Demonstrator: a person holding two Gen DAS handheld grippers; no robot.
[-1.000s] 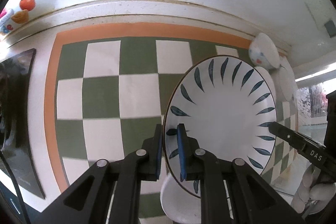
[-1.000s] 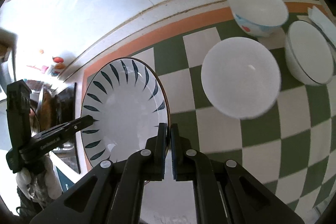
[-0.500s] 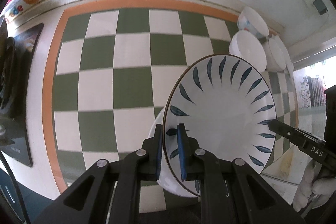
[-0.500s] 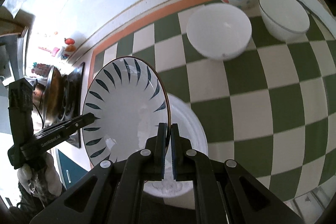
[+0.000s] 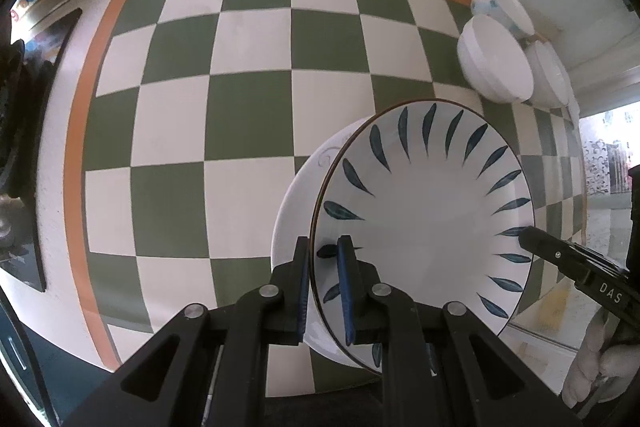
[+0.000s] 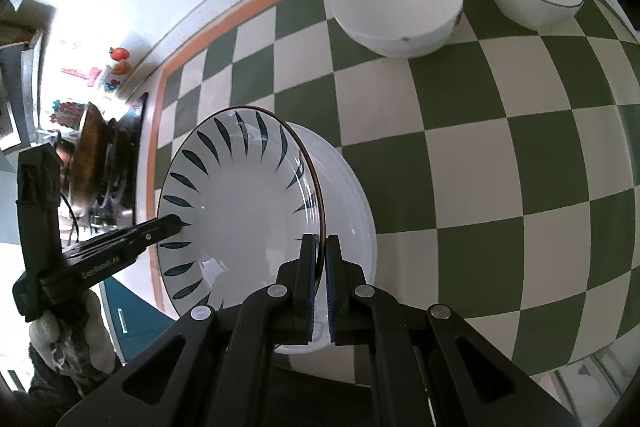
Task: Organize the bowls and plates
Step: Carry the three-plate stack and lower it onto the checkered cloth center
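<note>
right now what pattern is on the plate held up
White with dark blue leaf strokes around the plate rim; left wrist view.

Your left gripper [image 5: 325, 289] points steeply down, jaws clamped tight, one blue pad on each face of the rim of the leaf-patterned plate [image 5: 428, 223]. Your right gripper [image 6: 319, 281] is angled down too, a little less steeply, jaws pinched shut on the opposite rim. From the left wrist view, your right gripper reaches in from the right edge with your white-gloved hand [image 5: 596, 359] wrapped around its handle. From the right wrist view, your other gloved hand [image 6: 68, 337] grips the left tool low at the left edge.
</note>
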